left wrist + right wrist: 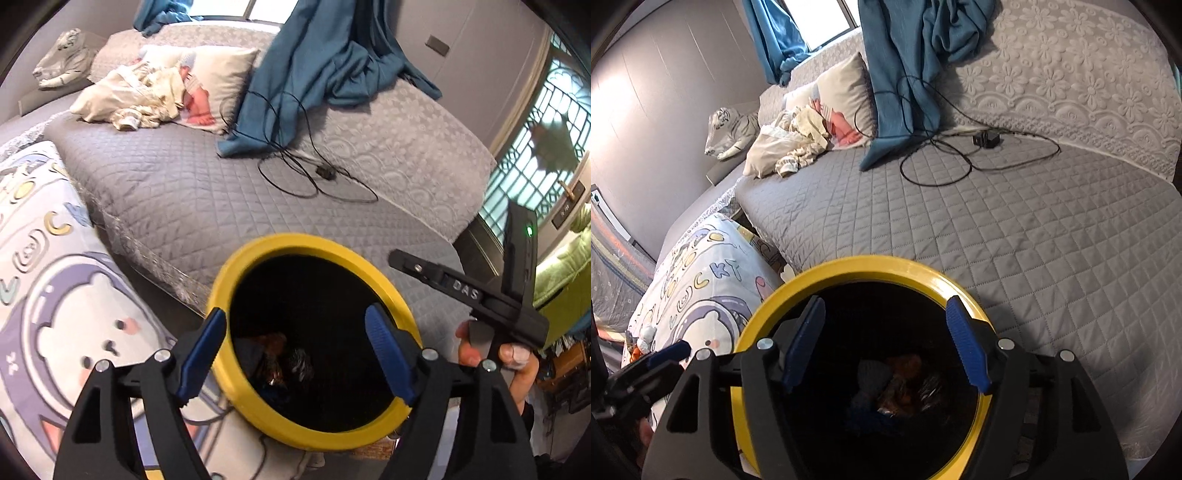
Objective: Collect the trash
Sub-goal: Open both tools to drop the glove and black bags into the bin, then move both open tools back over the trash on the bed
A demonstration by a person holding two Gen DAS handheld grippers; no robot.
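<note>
Bed [997,240] looks clear of trash; only a cable [942,162] and clothes [798,147] on it. Bin [221,295] sits at the bed edge, wrappers [905,384] already inside. Left gripper [295,354] and right gripper [886,347] hover over its mouth, both spread wide, empty. Risk: a finger clips the rim and tips the bin, or someone grabs the cable as trash.

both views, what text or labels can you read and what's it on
"DAS": white letters on the right gripper, seen in the left wrist view.
"CKY" or "CKT", part of a longer word: pastel letters on the cartoon blanket, partly hidden by folds.
Nothing readable on the yellow bin.
</note>
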